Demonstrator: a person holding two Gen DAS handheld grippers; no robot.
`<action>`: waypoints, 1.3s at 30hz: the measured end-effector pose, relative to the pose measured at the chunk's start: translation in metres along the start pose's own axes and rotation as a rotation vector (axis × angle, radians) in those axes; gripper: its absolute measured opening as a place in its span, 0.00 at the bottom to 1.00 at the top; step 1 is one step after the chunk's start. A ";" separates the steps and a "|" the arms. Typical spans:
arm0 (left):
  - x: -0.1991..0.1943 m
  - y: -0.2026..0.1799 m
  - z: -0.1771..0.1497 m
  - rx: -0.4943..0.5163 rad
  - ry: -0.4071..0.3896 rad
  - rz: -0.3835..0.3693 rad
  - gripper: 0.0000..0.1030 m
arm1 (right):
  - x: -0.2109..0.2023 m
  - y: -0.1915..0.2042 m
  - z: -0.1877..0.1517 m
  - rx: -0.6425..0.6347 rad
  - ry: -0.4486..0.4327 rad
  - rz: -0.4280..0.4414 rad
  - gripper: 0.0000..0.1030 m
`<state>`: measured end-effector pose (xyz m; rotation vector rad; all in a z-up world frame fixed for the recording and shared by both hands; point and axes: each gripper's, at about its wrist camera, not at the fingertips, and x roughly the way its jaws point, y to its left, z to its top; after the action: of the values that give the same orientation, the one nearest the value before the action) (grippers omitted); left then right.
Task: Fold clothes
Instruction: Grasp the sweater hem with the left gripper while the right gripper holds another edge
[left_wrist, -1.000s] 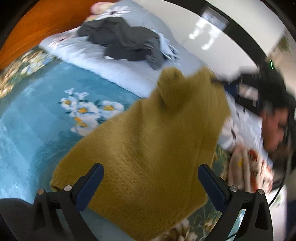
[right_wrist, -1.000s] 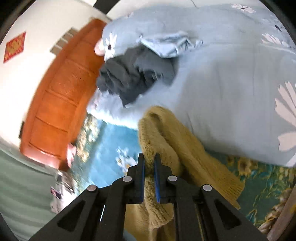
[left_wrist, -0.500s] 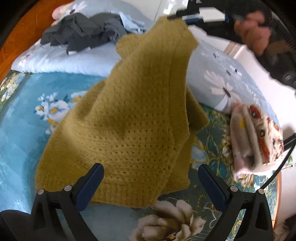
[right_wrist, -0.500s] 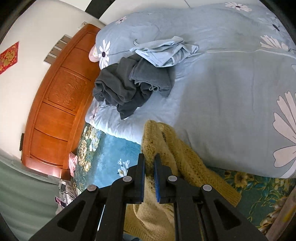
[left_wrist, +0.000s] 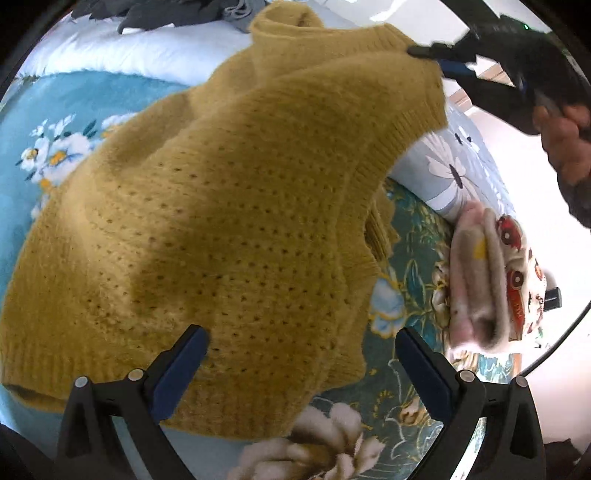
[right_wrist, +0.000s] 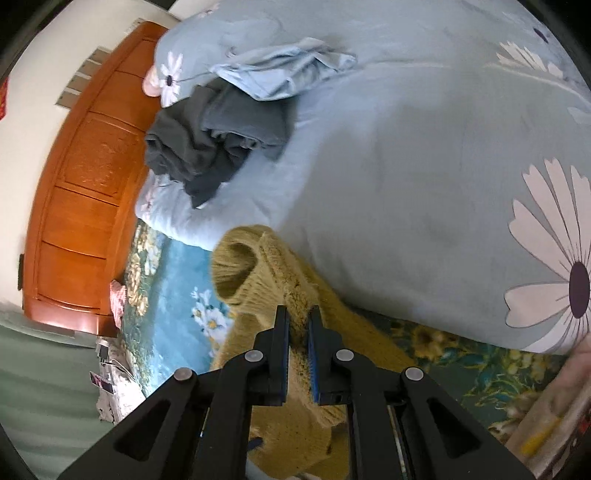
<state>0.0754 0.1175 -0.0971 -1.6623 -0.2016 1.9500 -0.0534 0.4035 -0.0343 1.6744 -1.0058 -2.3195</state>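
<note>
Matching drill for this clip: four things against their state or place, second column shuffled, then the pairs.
1. yellow sweater
2. left claw
3. dark clothes
4. patterned cloth

A. crumpled on the pale blue quilt
B. folded, on the flowered bedspread
C. open, empty
D. pinched and lifted by the right claw

Pairs: 1-D, 2-C, 3-A, 4-B

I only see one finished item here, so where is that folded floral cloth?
In the left wrist view the folded floral cloth lies at the right, on the teal bedspread, beside the mustard sweater.
</note>
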 end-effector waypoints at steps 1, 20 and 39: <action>0.000 0.004 0.002 -0.014 0.006 -0.010 1.00 | 0.003 -0.005 0.000 0.014 0.008 0.000 0.09; 0.041 -0.047 -0.015 0.303 0.096 0.406 0.94 | 0.009 -0.014 -0.005 0.043 0.038 0.021 0.10; -0.075 0.028 0.008 -0.060 -0.188 0.287 0.16 | -0.007 0.016 -0.024 0.012 -0.009 0.060 0.10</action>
<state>0.0645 0.0587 -0.0438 -1.6170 -0.0965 2.3374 -0.0338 0.3835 -0.0235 1.6164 -1.0586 -2.2892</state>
